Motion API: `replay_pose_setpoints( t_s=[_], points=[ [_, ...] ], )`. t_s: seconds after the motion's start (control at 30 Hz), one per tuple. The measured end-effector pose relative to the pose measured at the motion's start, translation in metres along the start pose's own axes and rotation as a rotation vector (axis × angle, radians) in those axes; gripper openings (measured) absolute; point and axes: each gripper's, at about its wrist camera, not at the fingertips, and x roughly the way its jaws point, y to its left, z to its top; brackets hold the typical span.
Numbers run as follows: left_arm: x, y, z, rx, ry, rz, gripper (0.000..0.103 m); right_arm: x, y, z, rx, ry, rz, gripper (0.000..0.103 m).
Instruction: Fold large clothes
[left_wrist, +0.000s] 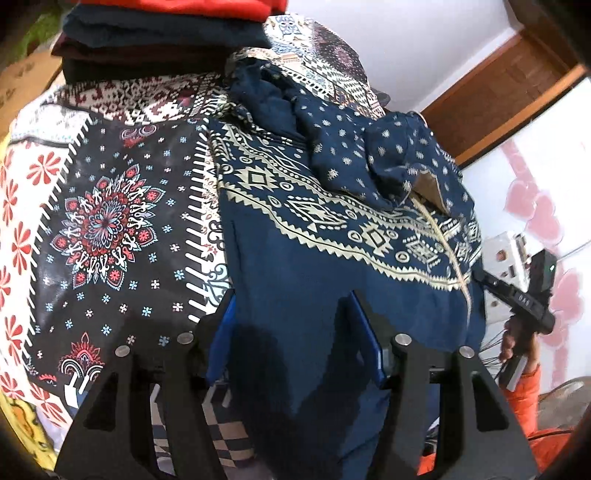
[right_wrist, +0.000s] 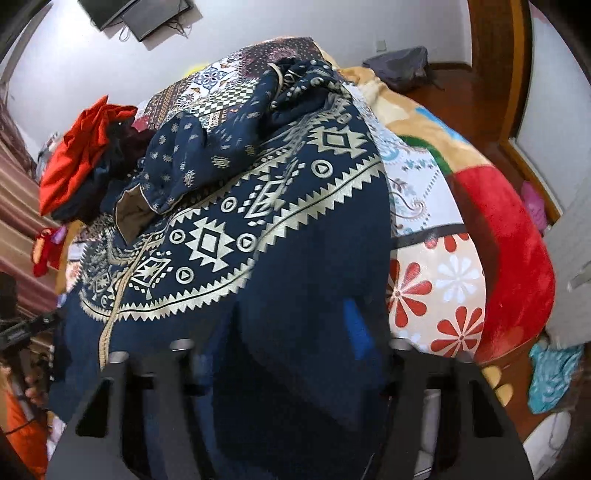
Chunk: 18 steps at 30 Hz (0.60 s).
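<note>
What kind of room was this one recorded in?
Most likely a bedroom at home: a patterned bedspread under the navy garment, a fleece blanket alongside, and a stack of folded clothes behind.

Right tool (right_wrist: 284, 332) blurred; navy garment (right_wrist: 306, 258) hem cut off below.

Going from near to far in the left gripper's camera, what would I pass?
left gripper → navy patterned garment → its dotted hood → stack of folded clothes
</note>
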Motion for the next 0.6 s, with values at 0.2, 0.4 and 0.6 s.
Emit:
replay_pose_setpoints(
  t_s=[0.2, 0.4, 0.6],
  points=[
    [-0.001, -0.014, -0.001, 0.025, -0.023, -0.01, 0.034, -0.002, 0.009, 0.005, -0.052, -0.031, -0.01, 0.015],
    [-0.008, -0.015, 0.014, 0.033, -0.077, 0.017, 0.006, -0.016, 0.005, 0.018, -0.046, -0.082, 0.037, 0.007],
    [-0.034, -0.022, 0.057, 0.044, -0.201, 0.008, 0.006, -0.024, 0.024, 0.055, -0.11, -0.173, 0.005, 0.007]
  ],
)
